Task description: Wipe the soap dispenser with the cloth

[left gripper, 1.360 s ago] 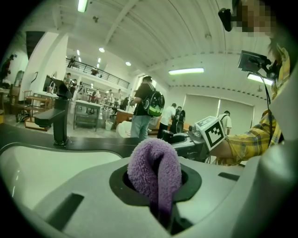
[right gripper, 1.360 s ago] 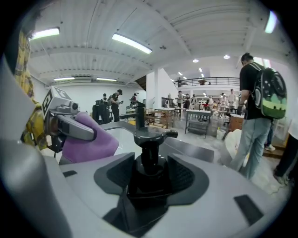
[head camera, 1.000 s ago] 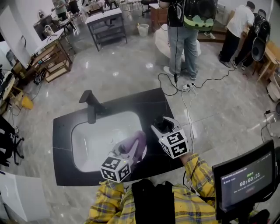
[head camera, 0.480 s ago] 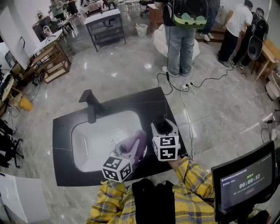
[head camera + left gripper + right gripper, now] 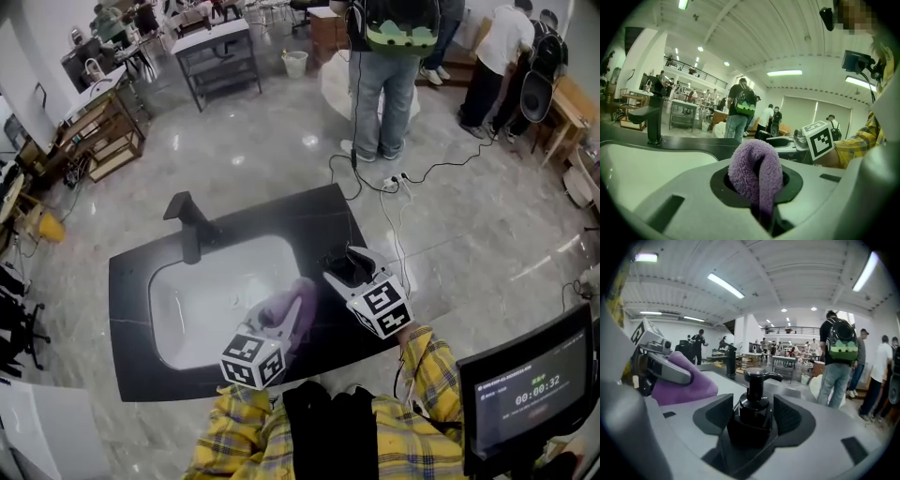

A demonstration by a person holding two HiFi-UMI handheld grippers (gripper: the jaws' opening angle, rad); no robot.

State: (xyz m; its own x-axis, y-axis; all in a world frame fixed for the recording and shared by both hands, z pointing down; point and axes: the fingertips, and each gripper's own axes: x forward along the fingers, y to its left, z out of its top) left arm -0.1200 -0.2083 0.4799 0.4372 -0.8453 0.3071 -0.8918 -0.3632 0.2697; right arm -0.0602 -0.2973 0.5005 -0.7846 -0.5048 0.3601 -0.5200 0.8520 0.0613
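A black pump soap dispenser (image 5: 753, 408) stands on the dark counter (image 5: 319, 220) right of the sink, upright between the jaws of my right gripper (image 5: 754, 420). Those jaws have just been opening, and a small gap shows on each side of the bottle. In the head view the right gripper (image 5: 349, 266) hides most of the dispenser (image 5: 345, 272). My left gripper (image 5: 761, 187) is shut on a folded purple cloth (image 5: 757, 171). It holds the cloth (image 5: 291, 305) over the sink's right rim, just left of the dispenser and apart from it.
A white sink basin (image 5: 202, 309) with a black faucet (image 5: 190, 230) fills the counter's left part. Cables (image 5: 394, 187) trail on the floor beyond the counter, where people (image 5: 389, 66) stand. A monitor (image 5: 525, 384) is at my right.
The right gripper's marker cube has rolled a little about the dispenser, which stays on the counter. The left gripper and cloth have kept still. The people behind have shifted.
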